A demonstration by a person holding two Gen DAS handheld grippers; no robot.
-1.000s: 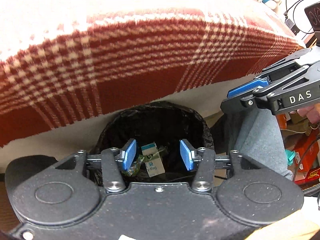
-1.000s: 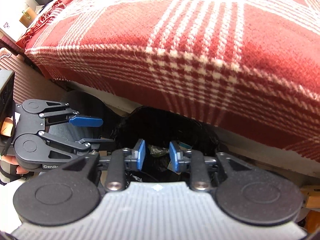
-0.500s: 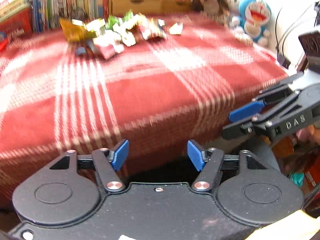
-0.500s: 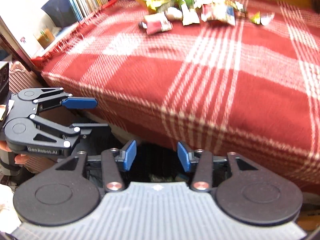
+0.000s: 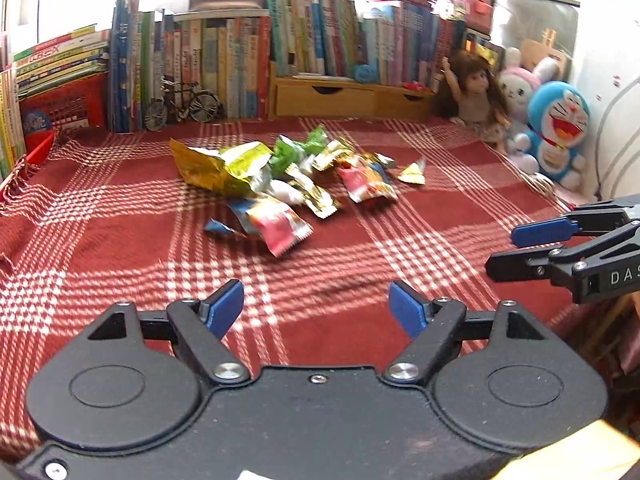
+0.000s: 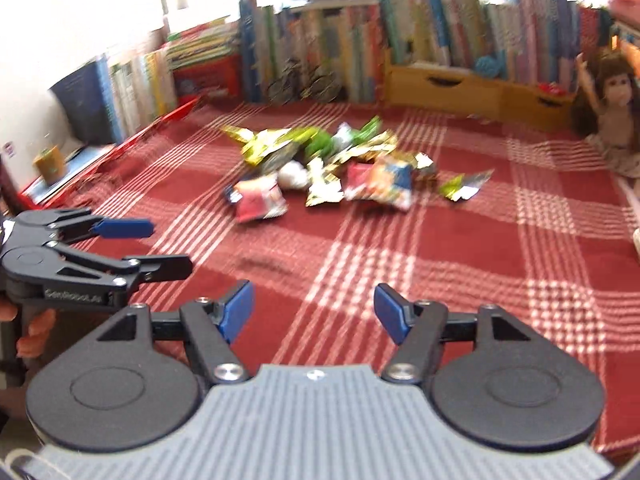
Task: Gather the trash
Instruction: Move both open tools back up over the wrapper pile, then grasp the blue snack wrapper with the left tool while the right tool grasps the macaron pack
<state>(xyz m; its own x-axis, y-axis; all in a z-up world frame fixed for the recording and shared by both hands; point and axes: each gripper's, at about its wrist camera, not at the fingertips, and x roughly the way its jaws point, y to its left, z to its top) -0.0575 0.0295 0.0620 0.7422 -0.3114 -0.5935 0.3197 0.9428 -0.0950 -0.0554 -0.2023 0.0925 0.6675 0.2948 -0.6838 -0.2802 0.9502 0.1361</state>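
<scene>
Several crumpled snack wrappers (image 5: 288, 184) lie heaped in the middle of a red plaid blanket (image 5: 120, 248); the same wrappers (image 6: 332, 172) show blurred in the right wrist view. My left gripper (image 5: 316, 310) hangs over the blanket's near edge, well short of the pile, its jaws opening with nothing between them. My right gripper (image 6: 314, 310) is beside it, jaws likewise opening and empty. Each gripper shows from the side in the other's view: the right gripper (image 5: 516, 252) and the left gripper (image 6: 160, 246).
Rows of books (image 5: 240, 56) and a wooden drawer box (image 5: 344, 98) line the back. A toy bicycle (image 5: 180, 100), a doll (image 5: 472, 92) and plush toys (image 5: 556, 132) stand near them. A hand (image 6: 32, 332) grips the left tool.
Both grippers rose from over the black-lined bin and tilted up, so the blanket top with the wrappers came into view. Both pairs of jaws spread wider.
</scene>
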